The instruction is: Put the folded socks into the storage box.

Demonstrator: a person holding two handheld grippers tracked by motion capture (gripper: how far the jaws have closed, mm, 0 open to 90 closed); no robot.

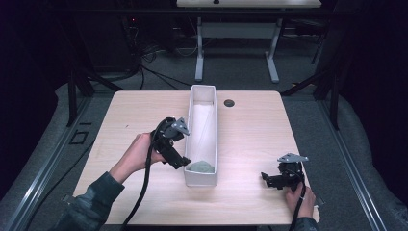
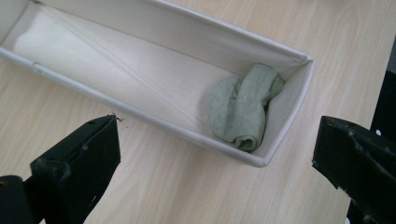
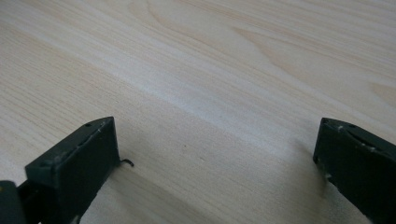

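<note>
Left gripper point(image 1: 185, 162) hovers with jaws spread wide and empty beside the white bin point(image 2: 187, 135), apparently having released the green sock point(image 2: 243, 107) bunched at its near end; right gripper point(image 1: 267, 179) idles agape near the worktop's point(image 1: 250, 134) right edge.

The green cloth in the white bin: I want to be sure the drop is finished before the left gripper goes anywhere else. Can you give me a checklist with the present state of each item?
1. Green cloth lies inside the white bin, at its near end: ok.
2. Left gripper jaws stand wide apart with nothing between them: ok.
3. No cloth hangs over the bin's rim: ok.
4. Bin stands upright on the table: ok.
5. Right gripper is open and empty, low over bare table: ok.
6. More cloths waiting on the table: none seen in the high view.
</note>
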